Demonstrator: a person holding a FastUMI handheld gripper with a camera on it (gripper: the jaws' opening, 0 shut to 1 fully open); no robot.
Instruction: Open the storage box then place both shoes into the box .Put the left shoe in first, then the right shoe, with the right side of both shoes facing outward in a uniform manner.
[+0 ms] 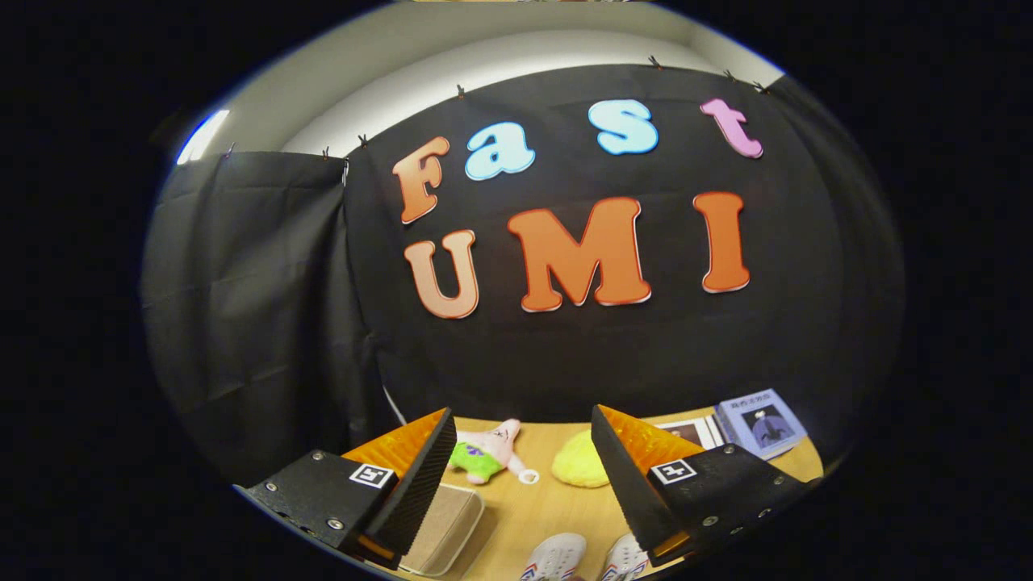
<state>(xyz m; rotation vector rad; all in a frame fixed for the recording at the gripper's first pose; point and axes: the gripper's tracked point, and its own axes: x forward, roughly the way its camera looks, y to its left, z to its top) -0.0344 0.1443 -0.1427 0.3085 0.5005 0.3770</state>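
1. My hand-held gripper (520, 452) sits high above the tabletop (557, 504), aimed nearly level at the booth's wall, so its two fingers frame only a low strip of the surface.
2. The fingers (420, 484) are spread wide apart with nothing between them; they touch no object.
3. Just ahead of the fingers and low between them, I see the toes of the two shoes (585, 558), white with coloured stripes, side by side and close together on the wood.
4. Beside the left finger, partly hidden behind it, lies the storage box (444, 528), a beige, rounded-cornered shape; I cannot tell from here whether its lid is open.
5. Beyond the fingers, further back on the tabletop, a pink star-shaped plush toy (488, 452) with green shorts lies near the left finger, a small ring at its lower end.
6. Near it, close against the right finger's inner edge, sits a fluffy yellow object (579, 466).
7. Past the right finger, at the back of the surface, rest a blue-covered book (763, 424) and a second book or card (692, 432) just beside it.
8. The tabletop is light wood; black cloth (266, 307) hangs behind it, clipped along the top, with a pale wall and ceiling (452, 56) above.
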